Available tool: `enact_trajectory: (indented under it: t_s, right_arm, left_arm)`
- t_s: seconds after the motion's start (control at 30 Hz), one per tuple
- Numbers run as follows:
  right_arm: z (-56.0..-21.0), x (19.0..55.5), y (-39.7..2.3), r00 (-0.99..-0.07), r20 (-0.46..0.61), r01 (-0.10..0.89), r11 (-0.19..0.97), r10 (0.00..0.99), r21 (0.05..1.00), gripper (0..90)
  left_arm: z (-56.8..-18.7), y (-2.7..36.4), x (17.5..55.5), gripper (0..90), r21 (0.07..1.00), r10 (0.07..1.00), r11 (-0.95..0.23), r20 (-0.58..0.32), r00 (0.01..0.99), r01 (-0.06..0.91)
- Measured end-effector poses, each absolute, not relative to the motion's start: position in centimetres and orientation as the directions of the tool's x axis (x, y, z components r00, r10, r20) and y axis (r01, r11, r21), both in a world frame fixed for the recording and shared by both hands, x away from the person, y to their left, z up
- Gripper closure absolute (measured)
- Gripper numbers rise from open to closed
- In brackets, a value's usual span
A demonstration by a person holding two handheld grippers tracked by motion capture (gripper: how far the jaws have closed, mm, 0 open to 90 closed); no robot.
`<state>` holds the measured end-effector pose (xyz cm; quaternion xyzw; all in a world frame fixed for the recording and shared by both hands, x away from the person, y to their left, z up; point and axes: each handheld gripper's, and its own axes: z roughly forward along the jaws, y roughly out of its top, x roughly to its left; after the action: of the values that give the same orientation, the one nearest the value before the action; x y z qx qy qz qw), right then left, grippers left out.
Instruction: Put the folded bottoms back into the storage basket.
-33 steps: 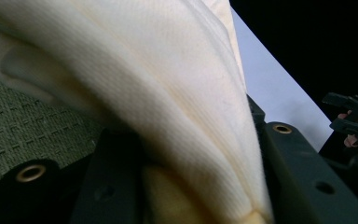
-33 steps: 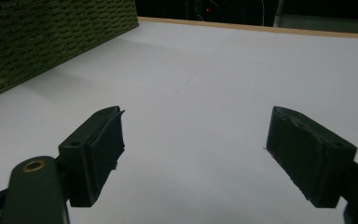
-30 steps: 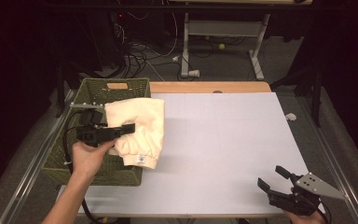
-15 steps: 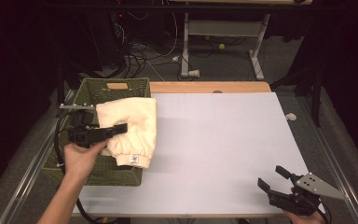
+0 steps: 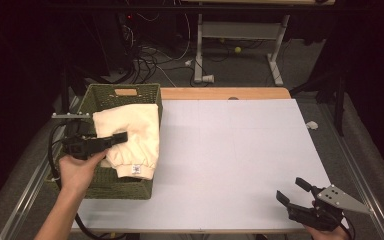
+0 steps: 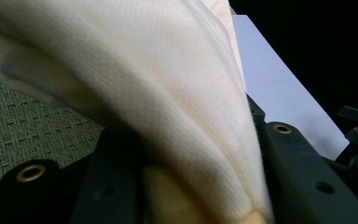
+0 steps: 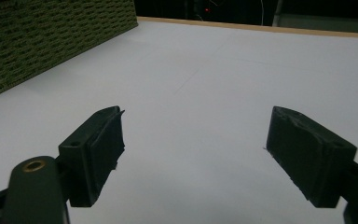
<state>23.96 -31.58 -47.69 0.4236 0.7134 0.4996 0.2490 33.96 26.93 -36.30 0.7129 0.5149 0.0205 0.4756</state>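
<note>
At nine o'clock on the table, my left gripper (image 5: 114, 140) pinches a folded cream cloth (image 5: 130, 135) over the woven green basket (image 5: 125, 185) — soft ribbed knit, its long axis running from twelve down to six, hem and label nearest me. The white table (image 5: 240, 150) lies bare between. At five o'clock, well apart, my right gripper (image 5: 294, 192) rests with fingers spread — empty.

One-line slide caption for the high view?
Left gripper holds a folded cream garment over the green woven basket.
</note>
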Motion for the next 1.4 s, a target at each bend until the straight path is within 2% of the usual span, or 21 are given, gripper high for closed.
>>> enact_trajectory:
  t_s: [0.77,1.4]
  right_arm:
    - [-47.7,24.0,-31.6,-0.516,0.07,0.357,0.14,0.854,0.924,19.6]
    - [-47.7,24.0,-31.6,-0.515,0.072,0.358,0.138,0.854,0.924,19.6]
  left_arm:
    - [-36.8,30.4,33.6,60.1,0.692,0.794,0.061,-0.47,0.385,0.719]
    - [-38.0,31.6,35.5,60.1,0.689,0.861,0.078,-0.411,0.3,0.721]
